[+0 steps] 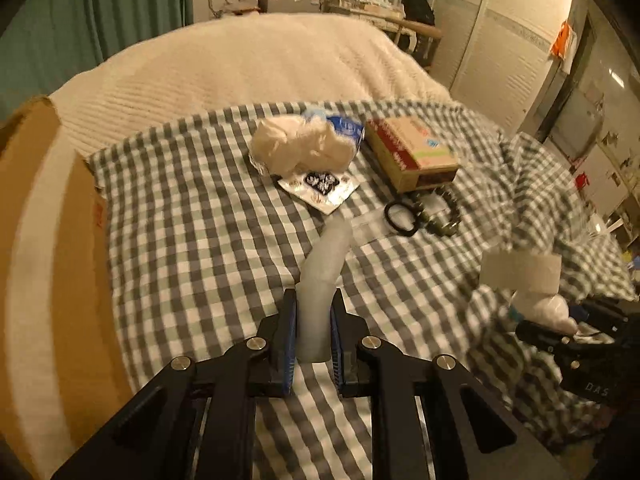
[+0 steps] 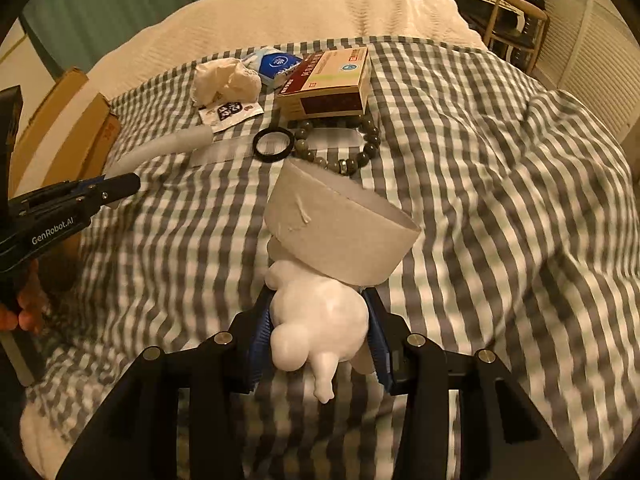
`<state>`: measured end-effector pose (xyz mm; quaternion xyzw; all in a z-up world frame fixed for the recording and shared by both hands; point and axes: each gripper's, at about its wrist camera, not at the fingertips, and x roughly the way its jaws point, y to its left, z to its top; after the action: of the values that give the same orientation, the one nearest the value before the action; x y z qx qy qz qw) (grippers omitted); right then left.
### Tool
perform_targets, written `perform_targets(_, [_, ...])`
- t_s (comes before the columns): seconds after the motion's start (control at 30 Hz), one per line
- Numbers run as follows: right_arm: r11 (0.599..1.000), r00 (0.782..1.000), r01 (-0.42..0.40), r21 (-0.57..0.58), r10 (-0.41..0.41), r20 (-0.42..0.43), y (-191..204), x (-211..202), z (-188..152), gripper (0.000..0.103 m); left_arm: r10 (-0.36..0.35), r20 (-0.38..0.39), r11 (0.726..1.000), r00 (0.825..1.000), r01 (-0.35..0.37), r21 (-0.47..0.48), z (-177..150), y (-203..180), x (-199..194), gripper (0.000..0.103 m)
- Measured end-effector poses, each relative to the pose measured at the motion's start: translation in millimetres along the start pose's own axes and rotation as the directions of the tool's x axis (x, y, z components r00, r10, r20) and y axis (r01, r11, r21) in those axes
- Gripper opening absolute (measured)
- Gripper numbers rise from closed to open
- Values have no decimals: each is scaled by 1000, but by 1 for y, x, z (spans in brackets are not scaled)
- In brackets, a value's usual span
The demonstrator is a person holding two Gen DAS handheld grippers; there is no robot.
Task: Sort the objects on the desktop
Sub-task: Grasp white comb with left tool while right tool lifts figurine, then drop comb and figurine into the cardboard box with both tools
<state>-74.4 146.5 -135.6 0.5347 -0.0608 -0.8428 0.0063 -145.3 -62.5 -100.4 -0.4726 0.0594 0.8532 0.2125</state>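
My left gripper (image 1: 313,312) is shut on a bent, frosted white tube (image 1: 324,272) and holds it above the checked cloth (image 1: 192,240). The tube (image 2: 160,148) and left gripper (image 2: 120,190) also show at the left of the right wrist view. My right gripper (image 2: 318,320) is shut on a white figurine with a grey cylindrical shade (image 2: 340,232), like a small lamp, held above the cloth. It also shows at the right of the left wrist view (image 1: 524,276).
On the cloth lie a crumpled white tissue (image 1: 300,144), a blue packet (image 1: 346,128), a printed sachet (image 1: 320,186), a red and tan box (image 1: 412,152), a black ring (image 1: 402,218) and a bead bracelet (image 2: 352,148). A cardboard box (image 1: 52,280) stands at left.
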Motion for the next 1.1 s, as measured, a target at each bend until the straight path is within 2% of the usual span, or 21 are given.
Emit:
perform_targets(0.07, [1000,1000,-4,9,4,-8,1,-9,-3,42,-9,21,1000,1000,9,3,0,-2,-16,14])
perform_targets(0.13, [994,995,-86,64,88,-39,0,-18,-6,42,-12,34,1000,999,11,23,-2,-4,-32,14])
perform_targets(0.17, [981,985,-157,115,165,-56,-2,-19,-6,42,-5,42,999,999,4,34,-3,-5,-38,14])
perform_targets(0.2, [947,960,-254,198,272,-69,-6,-20,-8,42,0,46,999,999,-2,47,-4,-6,-44,14])
perform_targets(0.27, [900,925,-332,282,369,-89,-9,-19,-10,42,11,56,998,998,-15,59,-6,-6,-55,14])
perform_targets(0.3, [918,937,-297,264,333,-102,-4,-23,-10,42,8,58,998,998,-12,58,-7,-5,-60,14])
perform_targets(0.33, [957,964,-210,199,236,-119,4,-27,-8,42,4,62,998,998,-7,56,-8,-3,-65,14])
perform_targets(0.37, [982,980,-133,138,150,-127,11,-30,-7,42,3,64,999,998,-7,54,-9,-1,-69,14])
perform_targets(0.4, [997,990,-42,58,50,-133,21,-34,-6,42,7,66,998,998,-11,57,-10,1,-73,14])
perform_targets(0.43, [998,989,-39,43,44,-139,25,-37,-5,42,13,71,998,997,-17,59,-11,2,-76,14])
perform_targets(0.5, [991,985,-113,70,121,-121,29,-49,0,42,16,78,998,997,-20,54,-12,6,-82,14])
perform_targets(0.53, [990,986,-121,66,127,-106,29,-56,1,42,14,83,999,996,-18,45,-11,10,-86,14])
perform_targets(0.67, [996,996,-85,-22,84,-7,55,-93,18,42,14,116,1000,993,-16,17,-4,24,-103,14])
perform_targets(0.87, [989,993,-103,-110,109,52,100,-115,31,42,49,184,999,982,-45,-23,20,56,-144,14])
perform_targets(0.97, [978,985,-154,-144,164,59,133,-115,37,42,73,223,997,972,-63,-51,33,77,-165,14])
perform_targets(1.1, [952,966,-231,-203,249,66,187,-112,48,42,143,255,989,956,-126,-82,47,110,-189,14])
